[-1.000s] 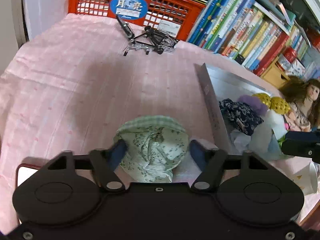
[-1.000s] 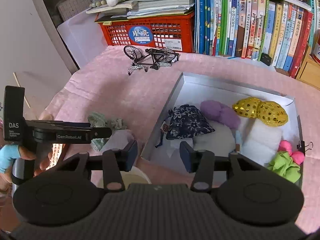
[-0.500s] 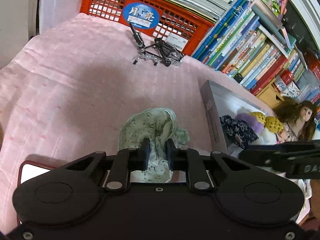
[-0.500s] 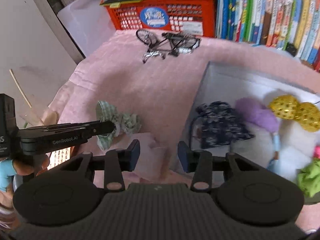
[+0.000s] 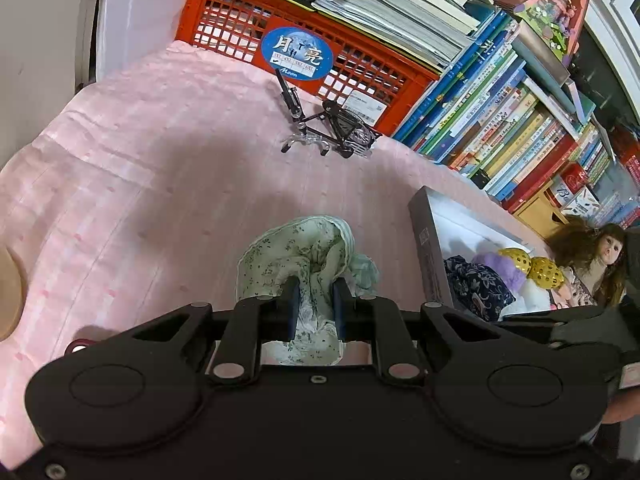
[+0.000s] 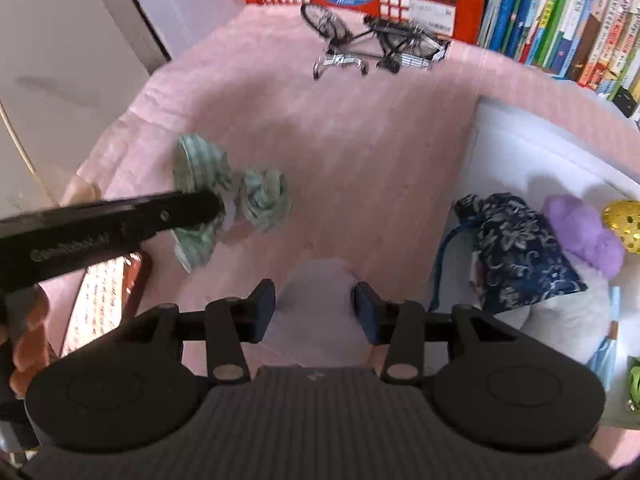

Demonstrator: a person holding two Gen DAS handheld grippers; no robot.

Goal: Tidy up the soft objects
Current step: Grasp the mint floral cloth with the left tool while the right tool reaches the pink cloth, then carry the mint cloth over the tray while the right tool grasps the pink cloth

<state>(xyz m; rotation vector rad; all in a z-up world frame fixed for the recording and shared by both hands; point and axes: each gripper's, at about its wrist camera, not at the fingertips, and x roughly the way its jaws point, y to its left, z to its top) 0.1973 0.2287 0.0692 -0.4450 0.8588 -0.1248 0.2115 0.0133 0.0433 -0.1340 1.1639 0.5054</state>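
Observation:
My left gripper (image 5: 314, 302) is shut on a crumpled green floral cloth (image 5: 296, 260) and holds it just above the pink tablecloth. The cloth (image 6: 256, 196) and the left gripper (image 6: 216, 204) also show in the right wrist view, at the left. My right gripper (image 6: 314, 314) is open and empty, over the tablecloth between the cloth and the white box (image 6: 520, 140). The box (image 5: 426, 236) holds a dark blue floral pouch (image 6: 520, 248), a purple soft lump (image 6: 580, 232), gold balls (image 5: 532, 266) and a green item (image 6: 634, 380).
A model bicycle (image 5: 328, 132) stands at the back in front of a red crate (image 5: 248, 28). Books (image 5: 500, 120) line the back right. A doll (image 5: 596, 256) lies beyond the box. A red-framed card (image 6: 104, 292) lies at the front left.
My left gripper closed on the green cloth and lifted it, gathering it up. My right gripper moved left and forward, away from the box, and stayed open.

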